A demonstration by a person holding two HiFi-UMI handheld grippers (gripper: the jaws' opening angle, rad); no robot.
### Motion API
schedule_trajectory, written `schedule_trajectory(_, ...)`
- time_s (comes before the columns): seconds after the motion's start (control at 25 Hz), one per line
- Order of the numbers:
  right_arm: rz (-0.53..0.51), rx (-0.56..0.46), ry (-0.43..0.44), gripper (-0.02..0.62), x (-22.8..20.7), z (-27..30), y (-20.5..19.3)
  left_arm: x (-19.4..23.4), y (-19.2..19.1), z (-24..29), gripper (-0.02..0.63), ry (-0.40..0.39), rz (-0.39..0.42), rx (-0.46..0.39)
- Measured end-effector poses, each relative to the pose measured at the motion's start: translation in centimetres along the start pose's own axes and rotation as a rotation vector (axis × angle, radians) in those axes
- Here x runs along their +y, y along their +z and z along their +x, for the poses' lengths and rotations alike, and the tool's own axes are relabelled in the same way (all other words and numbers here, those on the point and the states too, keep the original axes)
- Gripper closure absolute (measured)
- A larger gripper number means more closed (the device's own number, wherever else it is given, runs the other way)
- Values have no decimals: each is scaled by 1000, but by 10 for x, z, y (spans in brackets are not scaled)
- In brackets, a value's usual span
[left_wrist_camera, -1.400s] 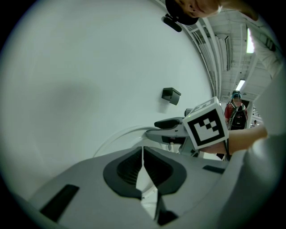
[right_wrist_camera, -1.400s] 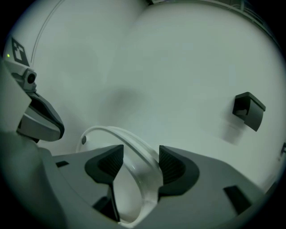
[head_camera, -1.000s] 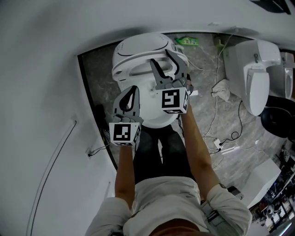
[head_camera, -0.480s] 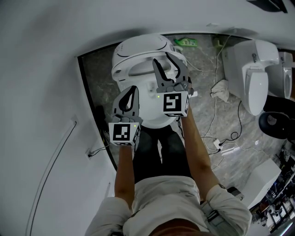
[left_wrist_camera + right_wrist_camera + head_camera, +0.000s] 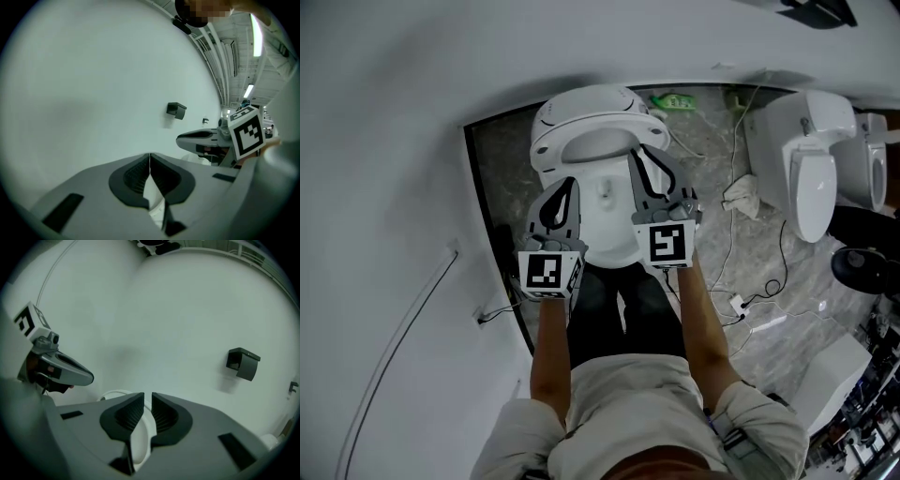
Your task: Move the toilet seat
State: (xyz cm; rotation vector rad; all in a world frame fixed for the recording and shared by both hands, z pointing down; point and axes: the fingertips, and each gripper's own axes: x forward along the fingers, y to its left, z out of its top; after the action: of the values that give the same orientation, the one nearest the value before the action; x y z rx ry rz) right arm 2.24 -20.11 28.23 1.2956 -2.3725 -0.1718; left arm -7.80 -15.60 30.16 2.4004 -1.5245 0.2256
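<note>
Change: since the earlier frame my right gripper (image 5: 645, 159) has slid back along the toilet's right side toward me. Its jaws have just been closing from a wide spread.
Wall: a plain, smooth, pale panel (image 5: 394, 141) that fills both gripper views.
Floor: grey veined stone (image 5: 502, 159). The toilet stands at its left edge, hard by the wall, with loose cables (image 5: 741, 281) trailing to the right.
Toilet: glossy, rounded white ceramic (image 5: 605, 225), widest at the far end.
Toilet seat: a thin white oval ring (image 5: 558, 150) lying over the bowl. Its long axis runs straight away from me, and I take the hinge to be at the far end.
Key relation: the seat's right rim sits between the right gripper's fingers, so that hand is the nearer one. The left rim lies just beside the left gripper, inboard of it. As I judge it, any lift must swing up and away about the far end.
Right gripper: in the right gripper view (image 5: 147, 397) the ribbed dark pads stand nearly together, with the seat's white edge (image 5: 140, 441) wedged between them (I read that as a pinch, though a sliver of gap shows at the tips).
Left gripper: its fingers meet tip to tip (image 5: 150, 157) and I see nothing pinched. White shows only through the opening below them. From the head view (image 5: 568, 187) it hangs over the bowl's left edge.
Wall box: a small, hard-edged black fitting (image 5: 241, 363).
</note>
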Motion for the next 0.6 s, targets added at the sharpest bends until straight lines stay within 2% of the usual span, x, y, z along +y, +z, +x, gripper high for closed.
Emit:
schedule_trajectory(0.2,0,-40,14,563,-6,-33,28,-15,27,-14,581,0,17,-33)
schedule_trajectory(0.6,62,-117,48,574,-6,-103,70,-55,67,-61,583,3,43,-82)
